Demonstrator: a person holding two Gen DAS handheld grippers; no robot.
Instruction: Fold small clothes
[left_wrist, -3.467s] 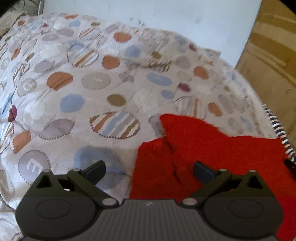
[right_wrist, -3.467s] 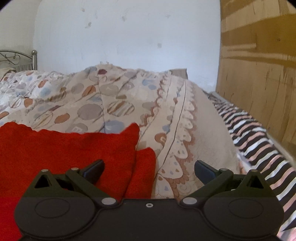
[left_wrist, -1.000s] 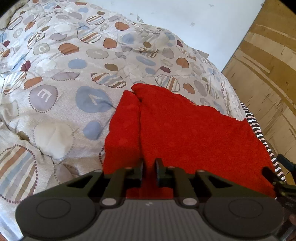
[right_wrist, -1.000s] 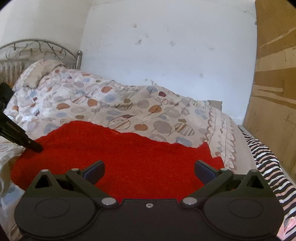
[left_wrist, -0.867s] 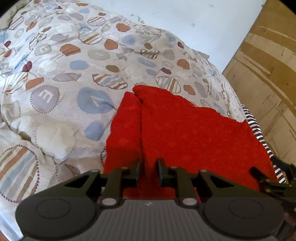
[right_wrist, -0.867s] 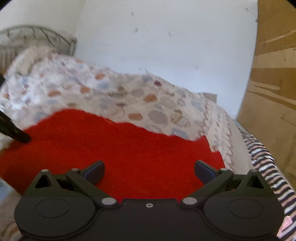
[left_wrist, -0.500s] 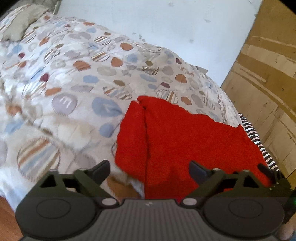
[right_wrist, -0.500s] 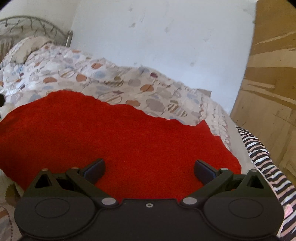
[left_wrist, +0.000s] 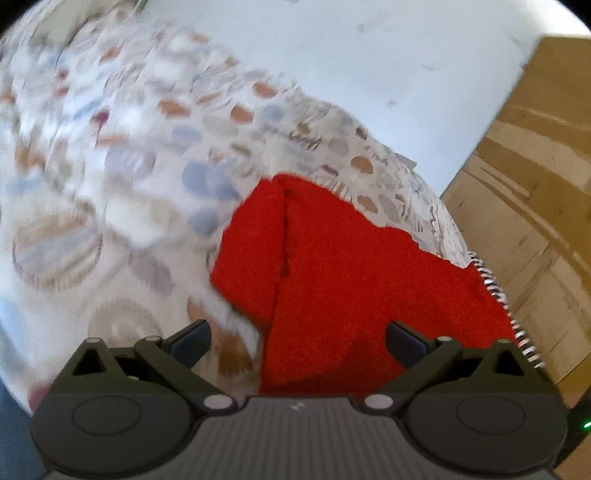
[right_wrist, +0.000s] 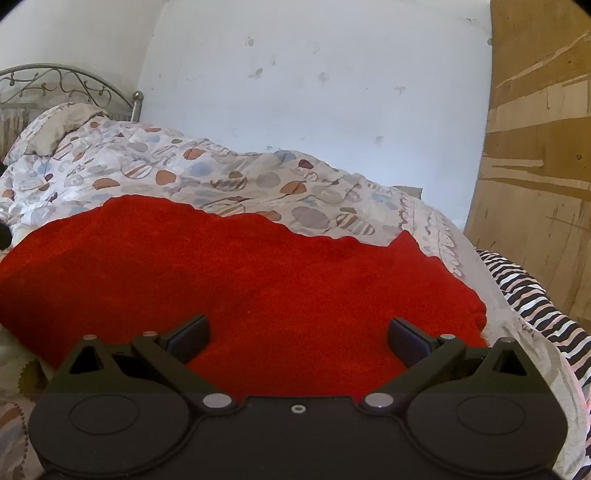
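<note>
The red cloth (right_wrist: 258, 280) lies flat on the quilt (right_wrist: 221, 177), one side flap doubled over, likely mid-fold. My left gripper (left_wrist: 297, 338) and right gripper (right_wrist: 298, 334) both gape wide, holding nothing, poised above its near edge

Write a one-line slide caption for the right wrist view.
Open right tongs hover over a red fleece garment spread on a patterned duvet.

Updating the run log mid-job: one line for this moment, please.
stage: fold laid | red cloth: flat on patterned duvet | left gripper: open, empty | right gripper: open, over cloth
</note>
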